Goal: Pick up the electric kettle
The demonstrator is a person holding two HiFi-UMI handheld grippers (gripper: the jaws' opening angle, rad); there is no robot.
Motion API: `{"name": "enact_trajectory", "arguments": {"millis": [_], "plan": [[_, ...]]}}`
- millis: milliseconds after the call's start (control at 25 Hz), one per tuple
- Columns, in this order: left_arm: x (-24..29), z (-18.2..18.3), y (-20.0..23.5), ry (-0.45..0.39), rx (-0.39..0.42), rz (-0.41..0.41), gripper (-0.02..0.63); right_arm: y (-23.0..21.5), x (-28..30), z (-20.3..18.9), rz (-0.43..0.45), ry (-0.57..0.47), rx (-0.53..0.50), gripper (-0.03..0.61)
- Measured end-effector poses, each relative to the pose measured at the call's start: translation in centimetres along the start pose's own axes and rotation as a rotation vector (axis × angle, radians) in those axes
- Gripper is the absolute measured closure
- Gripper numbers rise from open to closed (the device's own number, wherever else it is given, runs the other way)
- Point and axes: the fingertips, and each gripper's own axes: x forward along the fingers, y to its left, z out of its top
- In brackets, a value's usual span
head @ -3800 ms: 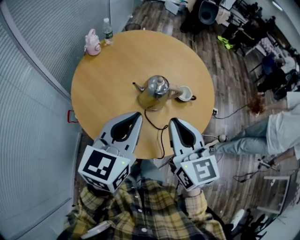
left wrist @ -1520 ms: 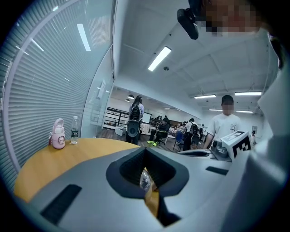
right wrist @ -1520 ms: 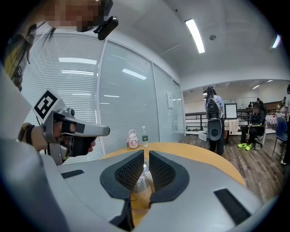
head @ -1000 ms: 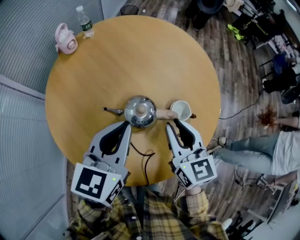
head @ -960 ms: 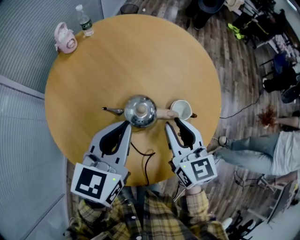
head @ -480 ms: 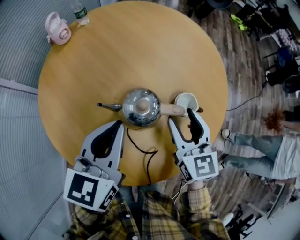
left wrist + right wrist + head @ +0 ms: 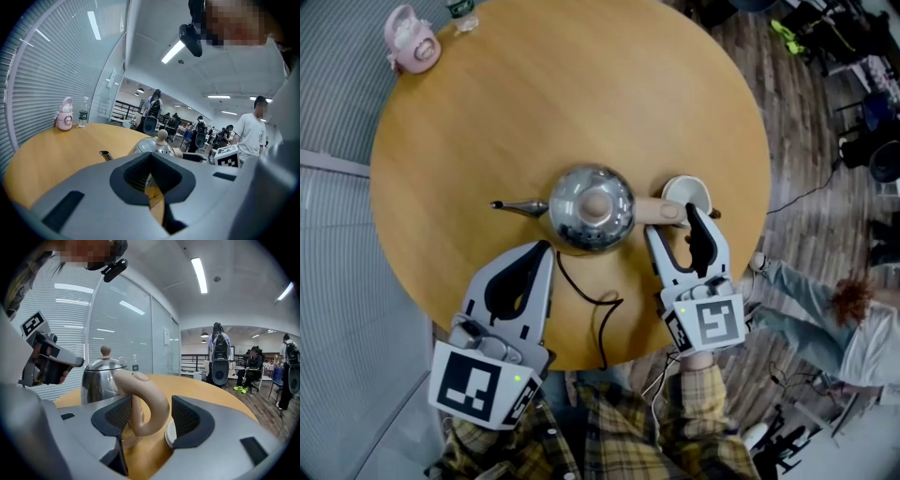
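Your kettle [image 7: 592,207] sits unlifted near the middle of the table [image 7: 487,112], your right gripper [image 7: 675,225] has its jaws opening around the handle [image 7: 145,404] without pinching it, and your left gripper [image 7: 546,249] has its jaws pressed together, empty, so grasp and lift remain.

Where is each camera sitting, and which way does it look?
Head view: on the person's head, looking steeply down at table and kettle; left gripper, right gripper, plaid sleeve show.
Left gripper view: on the left gripper, looking across the table at the kettle, over its shut jaws.
Right gripper view: on the right gripper, looking along its opening jaws, kettle's handle between them.
Shared: all three see the kettle.
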Motion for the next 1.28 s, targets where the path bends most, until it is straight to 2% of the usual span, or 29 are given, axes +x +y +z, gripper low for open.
{"name": "enact_trajectory", "arguments": {"millis": [400,560,760,960,1080,1280], "plan": [[0.6,-0.9,0.7,0.003,-0.023,0.009,0.611,-1.8,2.5,-0.7,-0.055,-0.035,0.026,0.318],[0.9,-1.3,0.9,0.006,-0.029,0.009,0.611,-2.3,3.3,-1.0,-0.051,-0.04,0.054,0.318],[1.0,-1.3,1.2,0.002,-0.03,0.013,0.611,-2.2,3.8,-1.0,-0.055,-0.027,0.011,0.332],[1.0,-1.8,1.4,0.017,-0.042,0.013,0.612,-2.0,4.3,-1.2,-0.088,-0.003,-0.034,0.381],[0.8,-2.0,1.5,0.031,-0.054,0.013,0.611,-2.0,4.4,-1.2,-0.125,0.001,-0.055,0.452],[0.8,-1.7,1.7,0.013,-0.051,0.02,0.611,-2.2,4.4,-1.2,-0.145,-0.005,-0.048,0.456]]}}
